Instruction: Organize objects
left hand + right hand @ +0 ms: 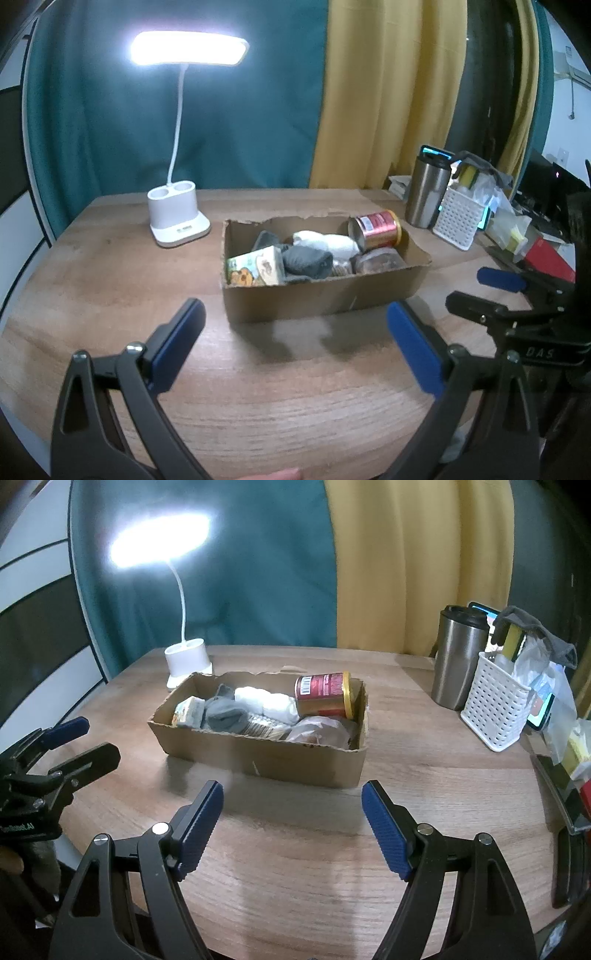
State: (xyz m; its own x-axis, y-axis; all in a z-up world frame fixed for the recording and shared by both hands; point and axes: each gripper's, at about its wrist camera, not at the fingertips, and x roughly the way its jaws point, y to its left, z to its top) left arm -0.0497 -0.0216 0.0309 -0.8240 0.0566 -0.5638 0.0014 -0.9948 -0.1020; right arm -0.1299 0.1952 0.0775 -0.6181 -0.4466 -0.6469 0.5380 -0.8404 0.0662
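A torn cardboard box (325,291) (266,755) sits mid-table, filled with a red can (376,229) (325,694) on its side, a grey sock (306,260) (225,714), a white sock (328,242) (269,703), a small printed carton (255,271) (186,710) and a clear bag (317,729). My left gripper (295,347) is open, hovering before the box with nothing between its blue pads. My right gripper (293,827) is open too, empty, also short of the box. Each gripper shows at the edge of the other's view.
A lit white desk lamp (177,218) (188,664) stands behind the box at the left. To the right are a steel tumbler (428,192) (460,657), a white perforated basket (461,218) (496,709) and clutter along the table edge. Curtains hang behind.
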